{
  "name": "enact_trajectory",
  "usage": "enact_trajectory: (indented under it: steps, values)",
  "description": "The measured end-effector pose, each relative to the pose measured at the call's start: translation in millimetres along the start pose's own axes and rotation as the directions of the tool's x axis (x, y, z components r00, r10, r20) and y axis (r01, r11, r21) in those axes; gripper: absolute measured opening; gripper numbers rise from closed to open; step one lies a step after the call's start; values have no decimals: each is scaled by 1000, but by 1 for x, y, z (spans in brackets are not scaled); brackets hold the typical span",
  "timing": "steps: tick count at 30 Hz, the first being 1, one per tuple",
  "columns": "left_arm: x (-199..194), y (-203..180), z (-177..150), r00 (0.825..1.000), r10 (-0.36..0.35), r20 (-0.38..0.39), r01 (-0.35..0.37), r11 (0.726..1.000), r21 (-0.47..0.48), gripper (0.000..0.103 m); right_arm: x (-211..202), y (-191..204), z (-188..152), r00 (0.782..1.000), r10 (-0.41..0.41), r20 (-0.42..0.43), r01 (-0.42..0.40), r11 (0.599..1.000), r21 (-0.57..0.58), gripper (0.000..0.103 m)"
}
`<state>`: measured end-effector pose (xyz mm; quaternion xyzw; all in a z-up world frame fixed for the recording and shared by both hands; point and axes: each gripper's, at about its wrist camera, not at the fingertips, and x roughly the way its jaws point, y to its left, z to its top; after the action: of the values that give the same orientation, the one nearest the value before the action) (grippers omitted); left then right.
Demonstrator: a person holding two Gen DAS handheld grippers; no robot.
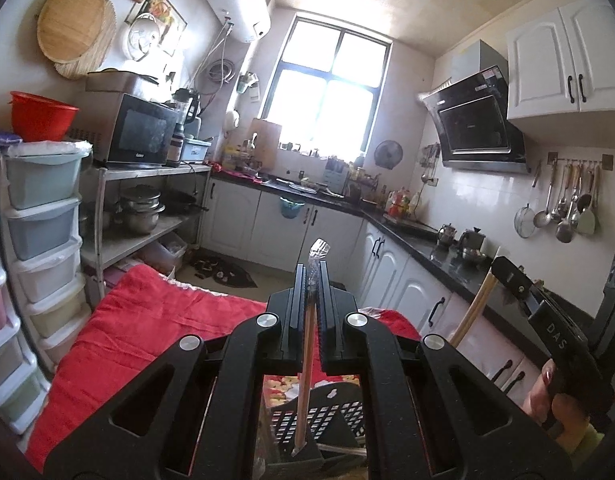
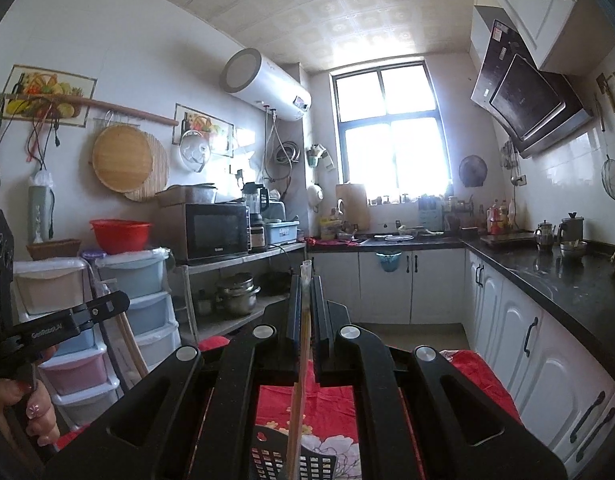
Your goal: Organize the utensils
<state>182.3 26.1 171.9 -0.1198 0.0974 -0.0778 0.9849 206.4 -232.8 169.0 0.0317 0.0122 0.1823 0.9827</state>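
The red flowered cloth (image 1: 147,320) covers the desk under the black slotted plastic basket (image 1: 327,416). The left claw (image 1: 316,276) pinches a wrapped clear plastic fork (image 1: 309,344); the right claw (image 2: 305,292) pinches wrapped wooden chopsticks (image 2: 301,360). Lower each upright over its compartment, releasing only once the tip is inside.

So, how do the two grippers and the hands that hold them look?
Both grippers are matte black plastic: the left gripper and the right gripper each have two flat ribbed fingers, angular linkage arms with cut-out holes, and round silver pivot bolts. The handles carry white lettering. The left hand has painted nails, one red. A yellow-green sleeve shows at the right hand.
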Motion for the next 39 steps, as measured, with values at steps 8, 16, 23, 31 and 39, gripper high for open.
enact_trajectory:
  steps: [8, 16, 23, 31, 39]
  values:
    - [11, 3, -13, 1000, 7, -2, -7, 1000, 8, 2, 14, 4, -21, 999, 12, -42, -12, 1000, 5, 4]
    - [25, 5, -29, 1000, 3, -30, -2, 1000, 6, 2, 21, 5, -38, 998, 9, -65, -8, 1000, 14, 5]
    - [33, 3, -43, 998, -9, -55, 9, 1000, 10, 2, 25, 2, -53, 996, -3, -84, 5, 1000, 28, 5]
    - [39, 3, -56, 996, -21, -83, 22, 1000, 11, 2, 30, -4, -71, 990, -7, -141, 15, 998, 60, 6]
    - [44, 5, -64, 990, -22, -138, 23, 1000, 1, 4, 32, -5, -76, 978, -9, -208, 27, 996, 85, 7]
